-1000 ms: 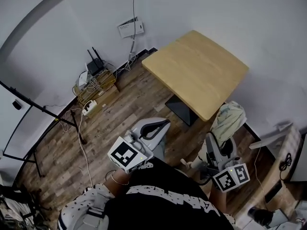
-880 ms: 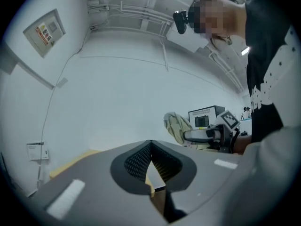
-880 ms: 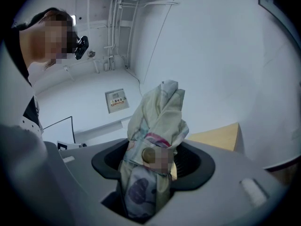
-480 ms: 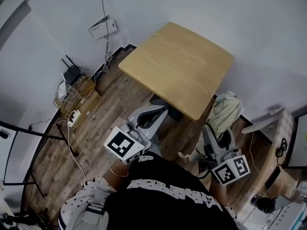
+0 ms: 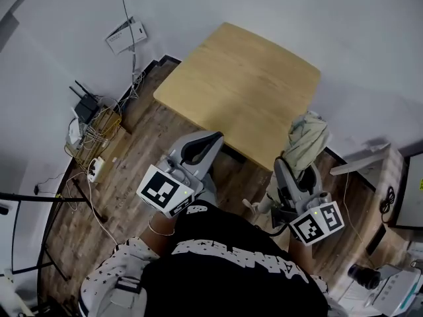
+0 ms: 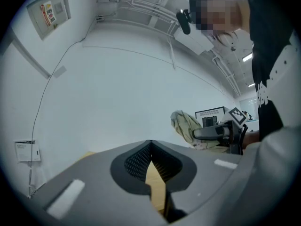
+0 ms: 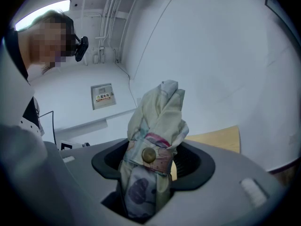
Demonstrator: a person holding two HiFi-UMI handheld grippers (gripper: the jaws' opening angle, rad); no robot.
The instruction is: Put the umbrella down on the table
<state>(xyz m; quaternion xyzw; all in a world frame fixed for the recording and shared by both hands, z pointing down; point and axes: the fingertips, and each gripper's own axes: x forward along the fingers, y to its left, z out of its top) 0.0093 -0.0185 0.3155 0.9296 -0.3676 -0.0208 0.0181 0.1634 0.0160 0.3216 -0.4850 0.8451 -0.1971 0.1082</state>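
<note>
The wooden table (image 5: pixel 238 84) holds no umbrella yet. The folded umbrella (image 7: pixel 155 126) stands upright just off the table's near corner, pinched in the right gripper (image 5: pixel 295 170). The left gripper (image 5: pixel 198 148), its jaws pressed together on nothing, hovers beside the near edge. Carrying over, lowering and letting go all remain.

Bare office or lab room: white walls (image 5: pixel 53 18), wood floor (image 5: pixel 132 157), one plain table (image 5: pixel 241 88), router (image 5: pixel 84 107) and loose cables (image 5: pixel 99 127) by the wall, power strip (image 5: pixel 96 169), exposed ceiling pipes (image 6: pixel 141 11), monitor (image 6: pixel 210 116).
</note>
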